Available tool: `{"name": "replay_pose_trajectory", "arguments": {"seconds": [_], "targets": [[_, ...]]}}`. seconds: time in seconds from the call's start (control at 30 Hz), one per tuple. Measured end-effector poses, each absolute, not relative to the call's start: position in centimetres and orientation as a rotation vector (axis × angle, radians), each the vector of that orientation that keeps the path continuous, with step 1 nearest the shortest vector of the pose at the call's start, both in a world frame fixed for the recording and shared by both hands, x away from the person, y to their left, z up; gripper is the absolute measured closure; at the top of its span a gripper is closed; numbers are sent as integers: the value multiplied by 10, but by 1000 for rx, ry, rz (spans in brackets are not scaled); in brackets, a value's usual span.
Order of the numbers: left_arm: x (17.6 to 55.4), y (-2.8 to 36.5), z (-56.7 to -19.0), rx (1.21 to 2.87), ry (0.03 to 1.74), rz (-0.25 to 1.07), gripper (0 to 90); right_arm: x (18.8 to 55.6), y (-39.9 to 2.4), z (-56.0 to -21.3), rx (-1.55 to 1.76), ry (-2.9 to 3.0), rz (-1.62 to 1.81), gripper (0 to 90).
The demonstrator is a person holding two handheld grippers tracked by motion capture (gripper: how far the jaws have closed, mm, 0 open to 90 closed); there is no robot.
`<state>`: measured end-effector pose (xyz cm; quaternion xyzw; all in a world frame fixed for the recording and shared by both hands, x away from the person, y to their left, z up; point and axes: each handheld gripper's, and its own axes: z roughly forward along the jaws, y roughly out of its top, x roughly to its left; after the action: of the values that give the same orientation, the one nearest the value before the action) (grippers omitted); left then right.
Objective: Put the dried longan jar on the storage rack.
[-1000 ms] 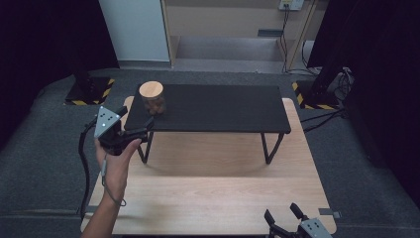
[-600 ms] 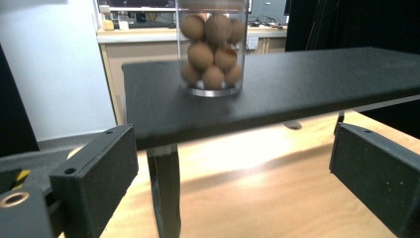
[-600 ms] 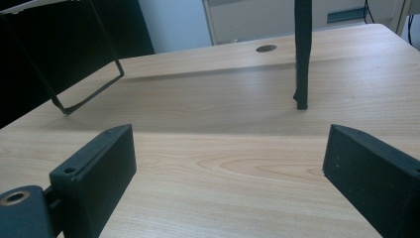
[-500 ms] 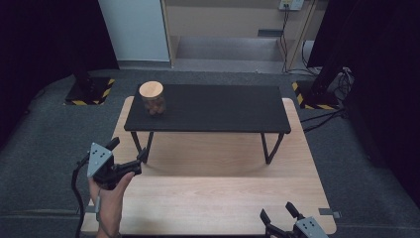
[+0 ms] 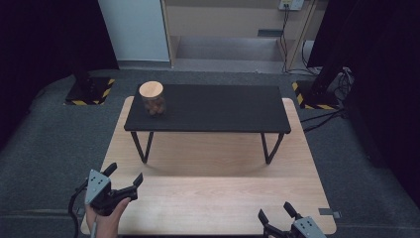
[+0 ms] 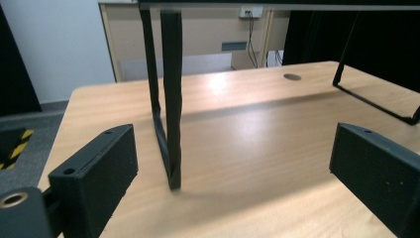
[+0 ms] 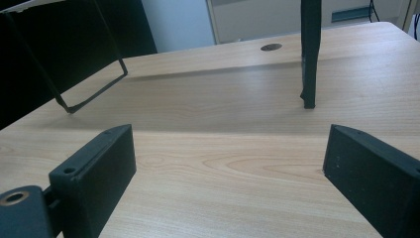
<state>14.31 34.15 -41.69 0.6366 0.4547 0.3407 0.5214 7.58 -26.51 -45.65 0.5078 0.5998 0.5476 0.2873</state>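
Pale wood is running under everything here: the table (image 5: 213, 193) is carrying a low black bench (image 5: 218, 106) across its far half. On the bench's far left end a small jar (image 5: 151, 98) is standing upright, its round light wooden lid facing the high camera and something brownish showing through its clear wall; I cannot tell what the contents are.

I am holding my left gripper (image 5: 125, 176) at the near left corner of the table, my hand (image 5: 103, 215) wrapping its body and its cable hanging off the edge. Its jaws are standing wide apart with nothing between them. In the left gripper view (image 6: 233, 163) I am looking past them at the bench's left leg (image 6: 168, 99), which is planted on the wood just ahead.

My right gripper (image 5: 277, 214) is sitting low at the near right edge, well apart from the jar. Its jaws are spread wide too, gripping nothing, and in the right gripper view (image 7: 230, 158) they are framing bare wood grain, with a bench leg (image 7: 309, 54) farther off to the right.
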Motion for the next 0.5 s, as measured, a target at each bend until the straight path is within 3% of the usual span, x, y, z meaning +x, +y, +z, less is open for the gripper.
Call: {"name": "replay_pose_trajectory", "arguments": {"seconds": [0.5], "targets": [[114,348,-434,1501,1096,821,32,83,-262,-456,1340,1607,1468,62]]}}
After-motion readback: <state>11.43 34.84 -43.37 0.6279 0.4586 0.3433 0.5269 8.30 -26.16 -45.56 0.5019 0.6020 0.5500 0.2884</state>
